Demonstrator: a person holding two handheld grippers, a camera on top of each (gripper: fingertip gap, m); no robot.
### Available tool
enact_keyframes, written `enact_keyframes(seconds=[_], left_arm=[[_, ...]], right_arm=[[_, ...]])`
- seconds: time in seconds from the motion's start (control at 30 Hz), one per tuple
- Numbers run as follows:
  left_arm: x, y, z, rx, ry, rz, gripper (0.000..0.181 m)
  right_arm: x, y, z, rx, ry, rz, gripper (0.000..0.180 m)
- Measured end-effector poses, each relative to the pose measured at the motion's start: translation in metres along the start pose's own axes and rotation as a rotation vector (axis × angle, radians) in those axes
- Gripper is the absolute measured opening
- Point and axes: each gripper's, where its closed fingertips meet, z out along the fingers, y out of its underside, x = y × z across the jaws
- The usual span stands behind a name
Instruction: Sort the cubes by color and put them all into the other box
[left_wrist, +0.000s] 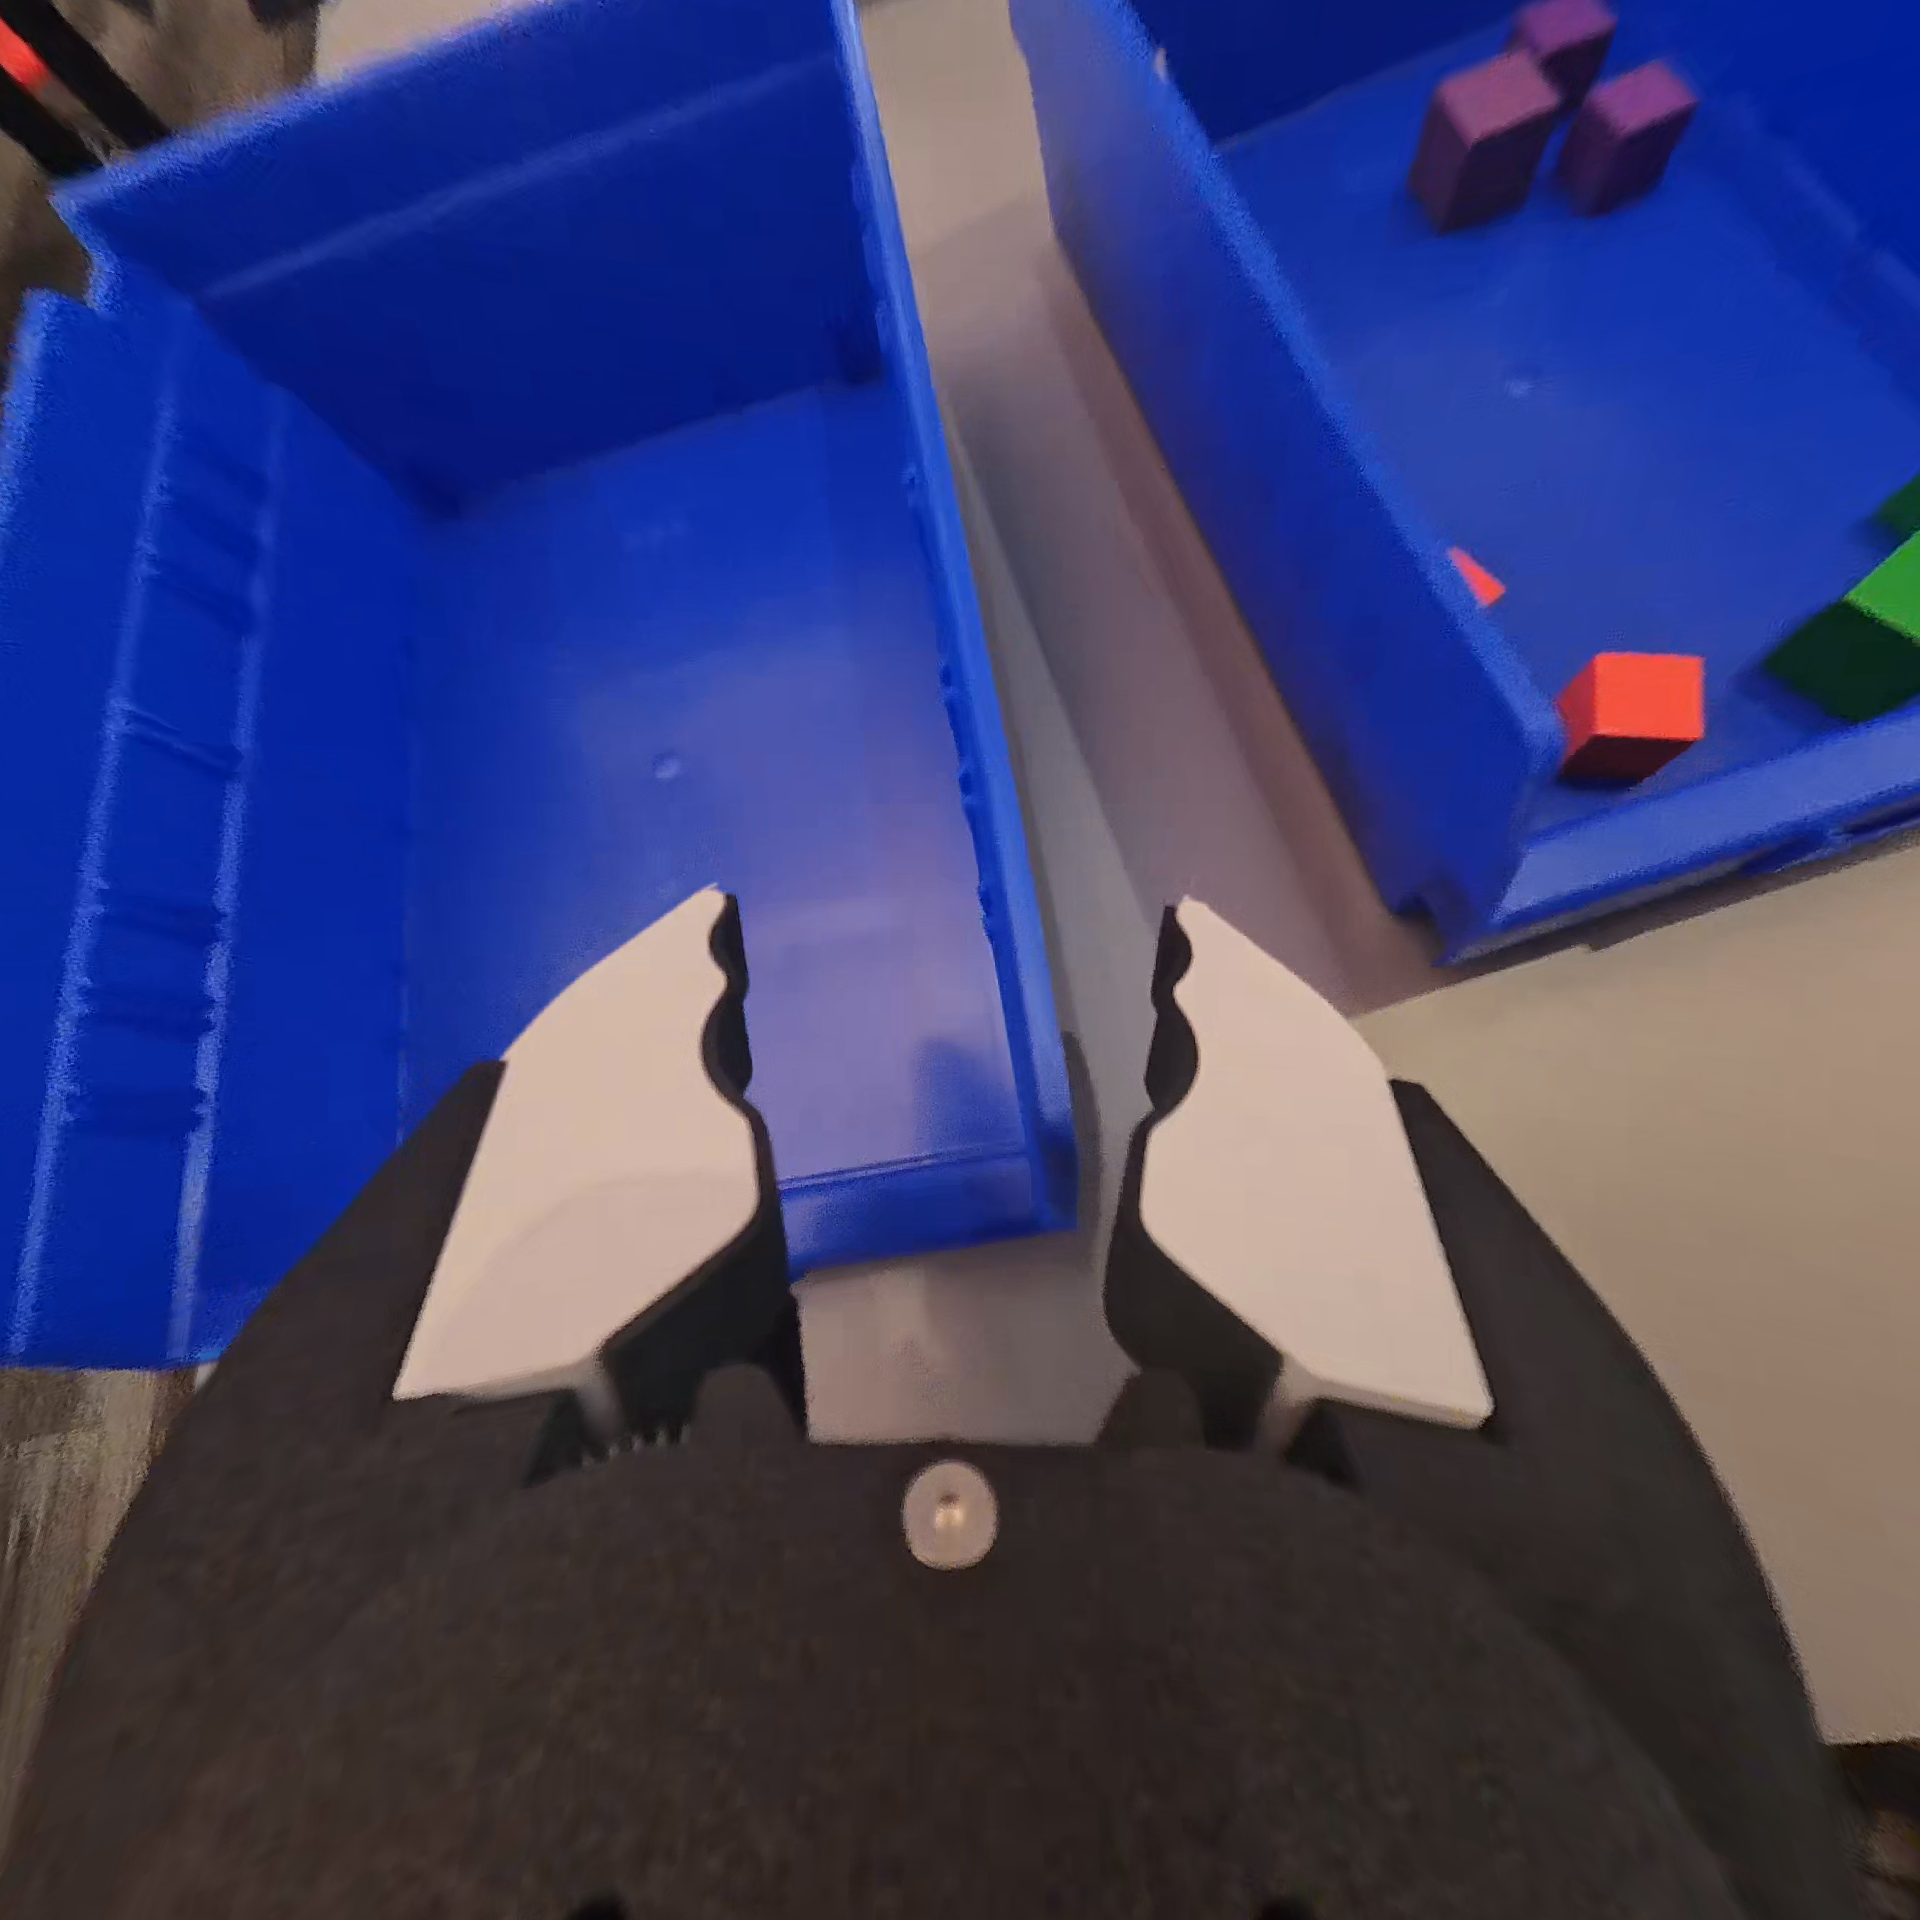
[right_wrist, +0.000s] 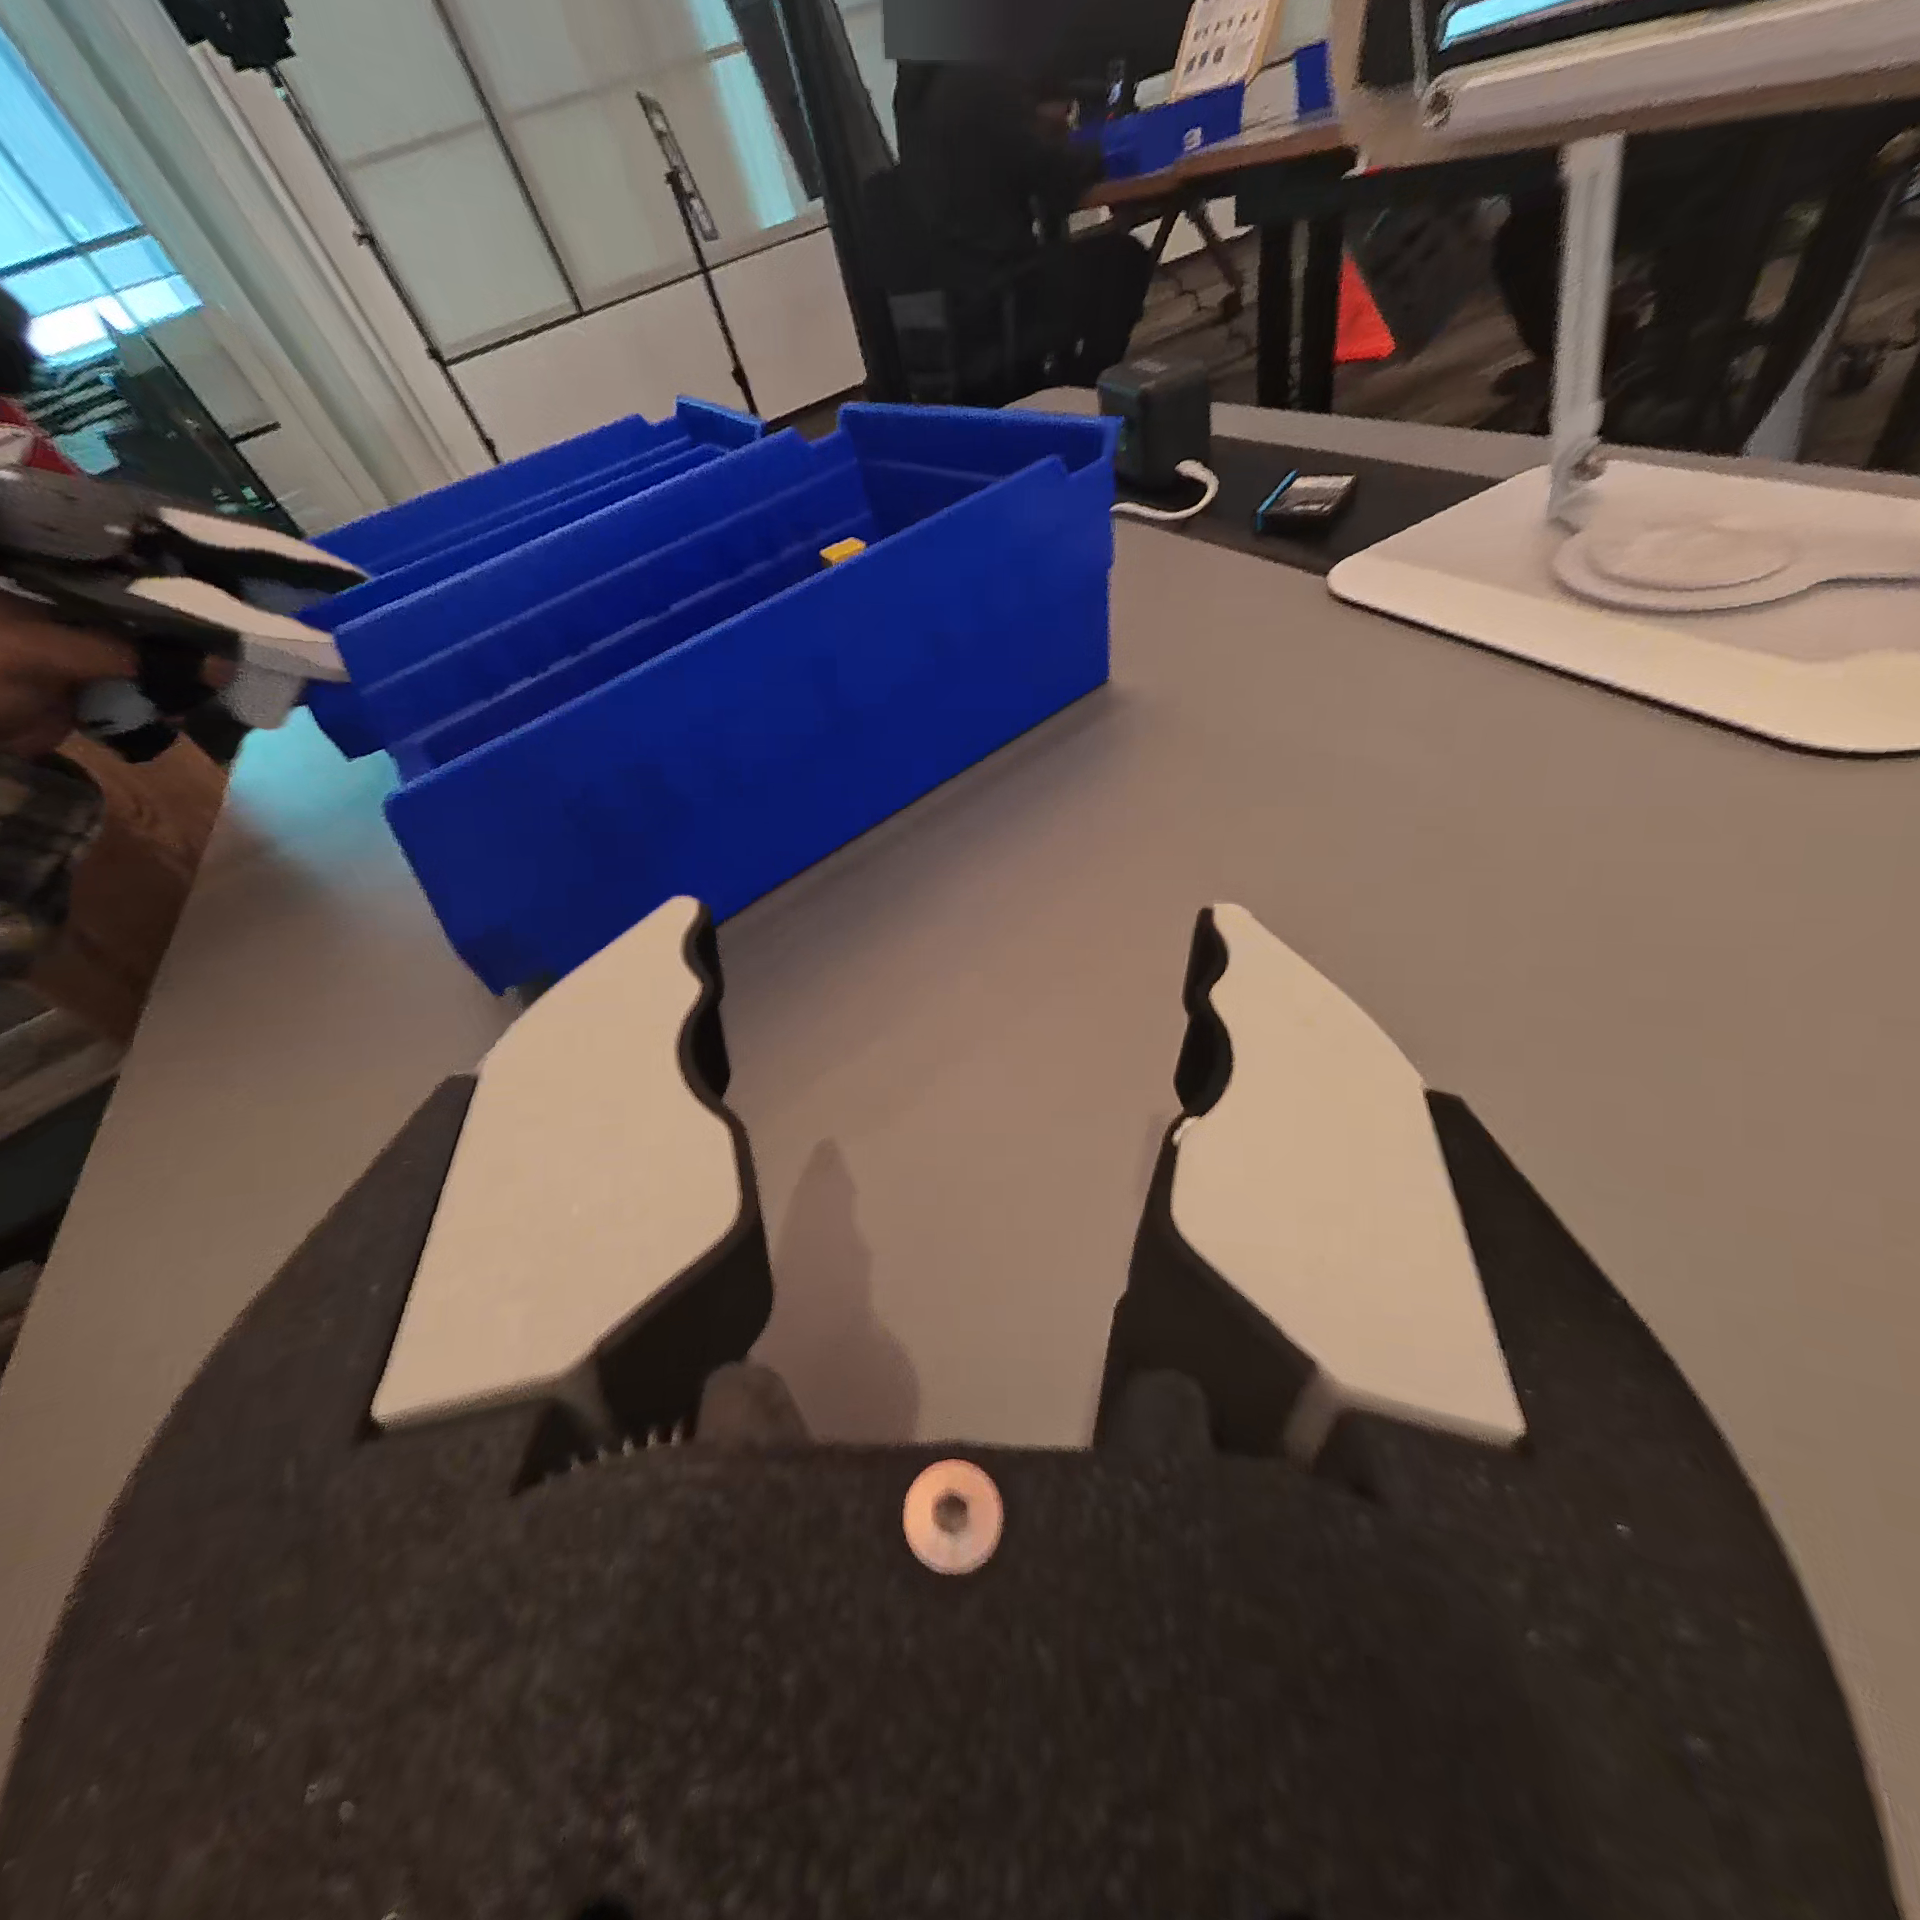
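Note:
In the left wrist view, my left gripper (left_wrist: 951, 914) is open and empty, hovering above the near right corner of an empty blue box (left_wrist: 623, 644). A second blue box (left_wrist: 1299, 436) to the right holds three purple cubes (left_wrist: 1491, 140), a red cube (left_wrist: 1631, 712), a second red cube (left_wrist: 1475, 577) half hidden by the box wall, and green cubes (left_wrist: 1860, 644). In the right wrist view, my right gripper (right_wrist: 951, 920) is open and empty over the grey table. The blue boxes (right_wrist: 748, 717) stand ahead to its left, with a yellow cube (right_wrist: 842, 551) showing inside. The left gripper (right_wrist: 249, 613) is by their left end.
A white monitor stand base (right_wrist: 1621, 613) sits on the table at the right. A dark power block (right_wrist: 1153, 421) with a white cable and a small dark device (right_wrist: 1304, 499) lie behind the boxes. People and other tables are in the background.

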Motion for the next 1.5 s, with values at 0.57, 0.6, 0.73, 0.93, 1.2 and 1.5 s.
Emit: enact_keyframes(seconds=[0.57, 0.6, 0.73, 0.93, 1.2, 1.5], left_arm=[[0.000, 0.016, 0.028, -0.096, -0.083, 0.053, 0.010], [-0.001, 0.014, 0.029, -0.094, -0.096, 0.056, 0.009], [-0.006, 0.012, 0.033, -0.119, -0.092, 0.020, 0.008], [-0.028, -0.008, 0.020, -0.072, -0.031, -0.104, 0.006], [-0.049, -0.044, -0.009, 0.041, -0.046, -0.141, 0.007], [-0.028, -0.106, -0.058, 0.175, -0.039, 0.008, 0.007]], right_arm=[[-0.017, 0.017, 0.007, -0.066, -0.097, 0.095, 0.069], [-0.017, 0.018, 0.007, -0.071, -0.097, 0.102, 0.069], [-0.022, 0.022, 0.008, -0.089, -0.133, 0.131, 0.061], [-0.022, 0.021, 0.006, -0.082, -0.142, 0.158, 0.057], [-0.019, 0.016, 0.001, -0.048, -0.152, 0.198, 0.053], [-0.020, 0.007, -0.004, 0.000, -0.166, 0.199, 0.052]])
